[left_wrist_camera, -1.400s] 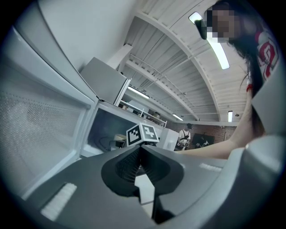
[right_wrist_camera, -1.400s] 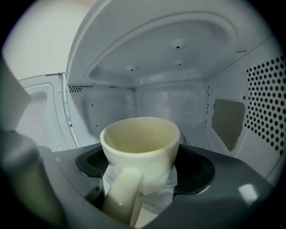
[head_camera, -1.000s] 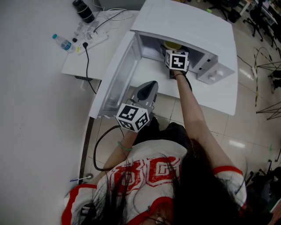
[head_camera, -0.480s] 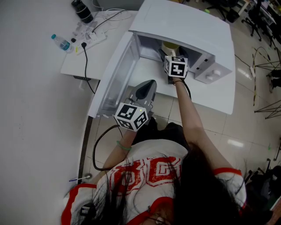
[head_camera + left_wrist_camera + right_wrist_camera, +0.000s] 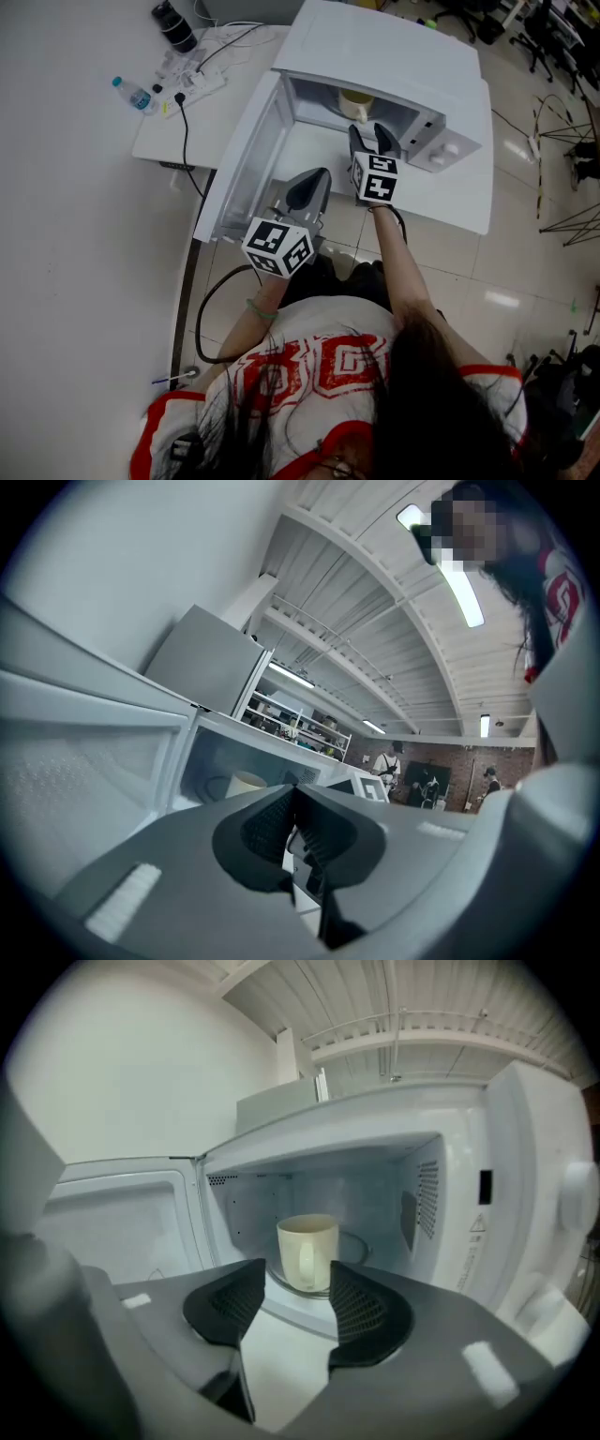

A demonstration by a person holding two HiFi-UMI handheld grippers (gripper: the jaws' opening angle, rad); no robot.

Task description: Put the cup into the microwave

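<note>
Cup: a cream mug (image 5: pixel 307 1251) stands upright on the glass turntable (image 5: pixel 356 1244) inside the open microwave (image 5: pixel 384 52), its handle turned toward the opening.

Right gripper: the right gripper (image 5: pixel 298 1274) hangs just outside the mouth of the cavity, pointing in and slightly down. Its jaws have just been closing and now stand partly apart with nothing between them. The mug lies straight ahead beyond the tips, clear of both pads.

Left gripper: the left gripper (image 5: pixel 292 794) is held level, its jaws pressed together on nothing. In the head view it sits below and to the left of the right gripper, in front of the white table (image 5: pixel 469 206).

Door: the microwave door (image 5: pixel 246 159) is swung wide to the left of the cavity, its inner face open to the room.

Deciding relation: the door lies on the left gripper's side, near its tips but not visibly touching them. The right gripper sits squarely before the opening.

Reading: the mug looks to be already in place, and shutting the door, if that follows, would fall most naturally to the left gripper. The right gripper appears to stand where the door would swing, so it would have to move aside first.
</note>
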